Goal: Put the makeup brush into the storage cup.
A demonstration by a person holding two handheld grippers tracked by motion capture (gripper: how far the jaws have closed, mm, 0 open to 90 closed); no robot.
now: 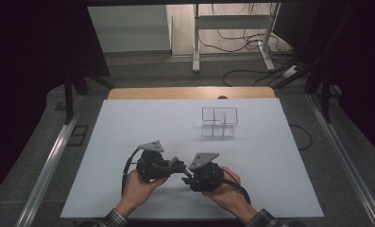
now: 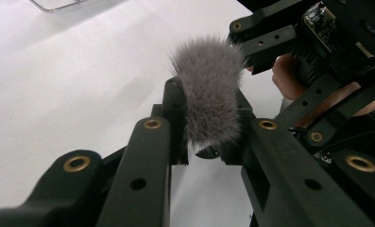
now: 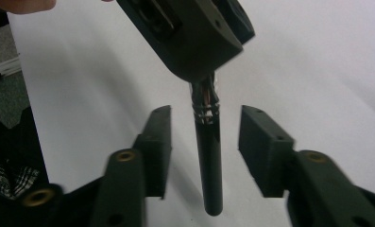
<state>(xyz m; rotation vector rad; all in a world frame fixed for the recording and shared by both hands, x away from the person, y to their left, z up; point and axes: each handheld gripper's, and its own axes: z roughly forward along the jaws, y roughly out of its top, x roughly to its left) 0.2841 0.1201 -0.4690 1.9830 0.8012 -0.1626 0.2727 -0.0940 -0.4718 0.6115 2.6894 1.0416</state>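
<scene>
A brush with a fluffy grey head [image 2: 206, 71] and a glossy black handle [image 3: 208, 161] is held just above the white table. My left gripper [image 2: 206, 101] is shut on it below the head, near the metal ferrule [image 3: 205, 106]. In the high view the left gripper [image 1: 174, 165] and right gripper [image 1: 187, 175] face each other near the table's front edge, tips almost meeting. My right gripper [image 3: 205, 118] stands open around the handle, with a gap showing on both sides between pads and handle. A hand holds each gripper.
A clear plastic organiser [image 1: 219, 120] with several compartments stands at the back right of the white table top [image 1: 128, 123]; its corner [image 2: 53, 4] shows in the left gripper view. Beyond the table's wooden far edge [image 1: 190, 92] are desk legs and floor cables.
</scene>
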